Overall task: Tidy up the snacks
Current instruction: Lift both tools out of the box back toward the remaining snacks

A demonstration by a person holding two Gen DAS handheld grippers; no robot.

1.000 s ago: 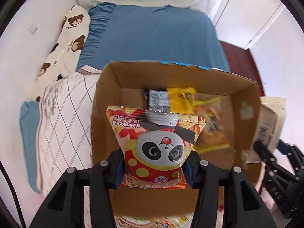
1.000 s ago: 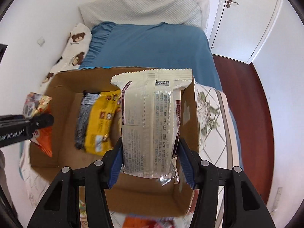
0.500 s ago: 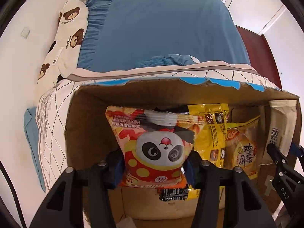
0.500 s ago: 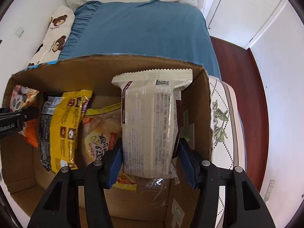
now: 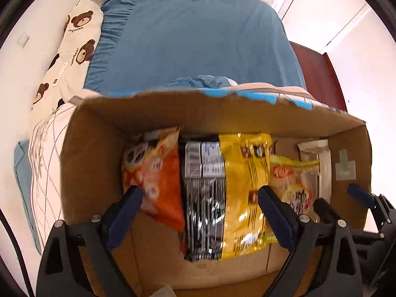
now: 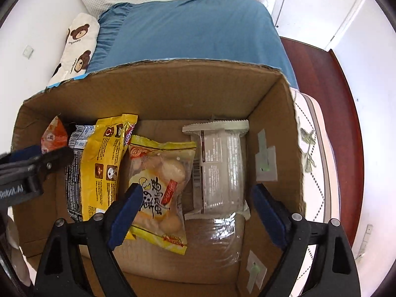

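An open cardboard box holds several snack packs side by side. My left gripper points down into its left half, jaws opening. The orange panda bag has dropped free against the left wall, and no pad presses on it. Beside it lie a black-and-silver packet and a yellow bag. My right gripper hangs over the right half, jaws opening. The white packet lies loose on the box floor between its fingers, beside a clear egg-pastry bag. Each gripper shows in the other's view: left, right.
The box sits on a white patterned quilt at the foot of a bed with a blue sheet. A bear-print pillow lies by the left wall. Dark red floor and a white door are at the right.
Both grippers sank into the box and spread their jaws. The panda bag left the left gripper and the white packet left the right one; both now rest in the box.
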